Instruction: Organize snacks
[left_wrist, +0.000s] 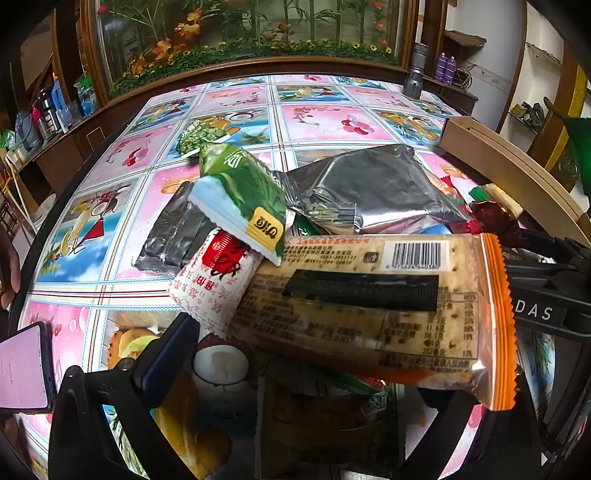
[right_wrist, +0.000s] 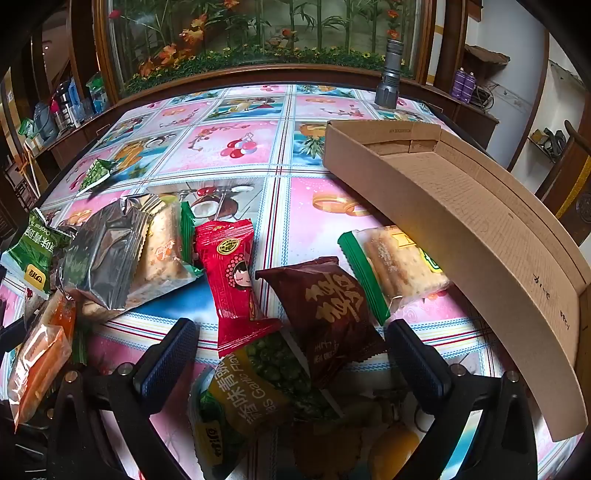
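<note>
The snacks lie loose on the tabletop (right_wrist: 280, 155), none yet in the cardboard tray (right_wrist: 461, 206) that runs down the right side of the right wrist view.

Low in the centre of that view sit a red packet (right_wrist: 232, 284), a brown packet (right_wrist: 332, 314) and a yellow-green pea packet (right_wrist: 255, 398), overlapping at their edges. These look light, soft and puffed with air. The film is glossy and probably slippery, so a pinch across the middle of the body should hold better than one on a crimped end, which may slide out. The cracker pack (right_wrist: 399, 266) at centre right, just beside the tray wall, looks stiff but brittle: a gentle squeeze across its short side seems wise.

In the left wrist view a long cracker pack (left_wrist: 369, 306) with an orange end fills the lower centre, resting on a heap with a green-and-white packet (left_wrist: 243, 199) and a silver foil packet (left_wrist: 369, 188) above it. It is probably fragile too, and taking it near the middle would keep it level.

The right gripper (right_wrist: 291, 354) has its fingers spread wide over the red and brown packets, holding nothing. The left gripper (left_wrist: 295, 369) is also spread, gripping nothing.
</note>
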